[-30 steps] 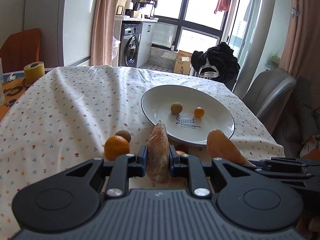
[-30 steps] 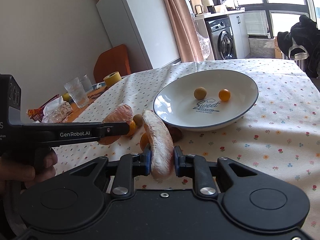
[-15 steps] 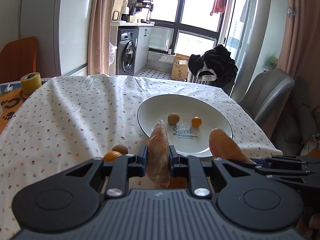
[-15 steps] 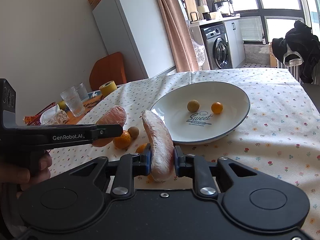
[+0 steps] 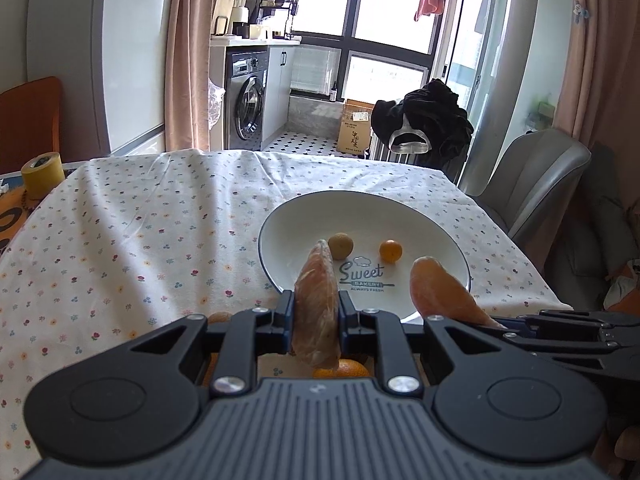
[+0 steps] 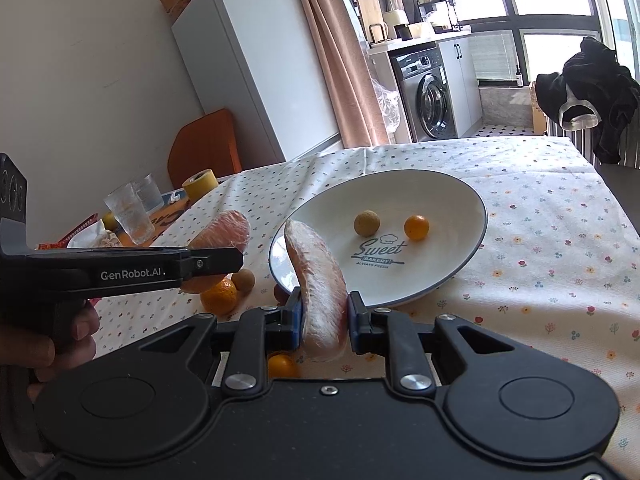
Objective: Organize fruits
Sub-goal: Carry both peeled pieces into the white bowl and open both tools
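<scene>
My left gripper is shut on a wrapped pomelo wedge, held above the table just before the white plate. My right gripper is shut on a second wrapped pomelo wedge, at the plate's near rim. The plate holds a brown longan and a small orange kumquat. In the right wrist view the left gripper with its wedge is to the left. An orange, a longan and a kumquat lie on the cloth.
The table has a flowered cloth. Glasses, a yellow tape roll and snack packets sit at its far left. A grey chair stands at the right edge and an orange chair at the left.
Both grippers have risen and tilted up while keeping their wedges. The plate now sits lower in both views, and the loose fruit on the cloth has slid under the left gripper's body.
</scene>
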{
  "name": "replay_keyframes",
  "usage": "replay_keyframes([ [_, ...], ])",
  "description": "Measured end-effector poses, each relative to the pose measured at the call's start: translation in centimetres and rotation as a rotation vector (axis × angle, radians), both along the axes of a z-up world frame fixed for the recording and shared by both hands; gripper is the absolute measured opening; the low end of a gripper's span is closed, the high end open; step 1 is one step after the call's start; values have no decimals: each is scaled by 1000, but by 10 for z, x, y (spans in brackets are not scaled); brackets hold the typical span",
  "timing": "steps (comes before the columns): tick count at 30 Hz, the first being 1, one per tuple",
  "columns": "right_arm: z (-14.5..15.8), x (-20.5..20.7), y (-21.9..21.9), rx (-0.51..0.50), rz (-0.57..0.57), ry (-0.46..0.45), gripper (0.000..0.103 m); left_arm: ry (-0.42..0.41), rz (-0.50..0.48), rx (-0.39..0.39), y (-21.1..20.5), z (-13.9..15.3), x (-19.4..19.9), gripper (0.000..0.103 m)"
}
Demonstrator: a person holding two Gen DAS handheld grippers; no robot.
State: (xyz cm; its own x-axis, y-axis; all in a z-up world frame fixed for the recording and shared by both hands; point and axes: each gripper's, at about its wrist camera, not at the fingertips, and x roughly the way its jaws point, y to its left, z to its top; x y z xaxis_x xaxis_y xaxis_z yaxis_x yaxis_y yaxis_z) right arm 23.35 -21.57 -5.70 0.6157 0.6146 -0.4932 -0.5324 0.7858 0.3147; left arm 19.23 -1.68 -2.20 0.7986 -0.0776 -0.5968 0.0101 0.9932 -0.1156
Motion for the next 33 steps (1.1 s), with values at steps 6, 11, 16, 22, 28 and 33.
replay_keyframes([
  [6,-4,10,0,3,-5,12,20,16,-11,0,-5,-5,15,19],
  [11,-9,18,-2,9,-17,26,20,32,-19,-5,-8,-11,27,19],
  [16,-12,25,-4,20,-28,32,20,38,-26,-10,-10,-13,36,19],
  [22,-12,32,-5,28,-43,36,20,55,-12,-28,-8,-14,44,20],
  [28,-10,39,0,33,-51,35,20,60,10,-42,-1,-13,39,24],
  [33,-9,42,4,28,-58,31,26,42,30,-53,6,-4,33,42],
])
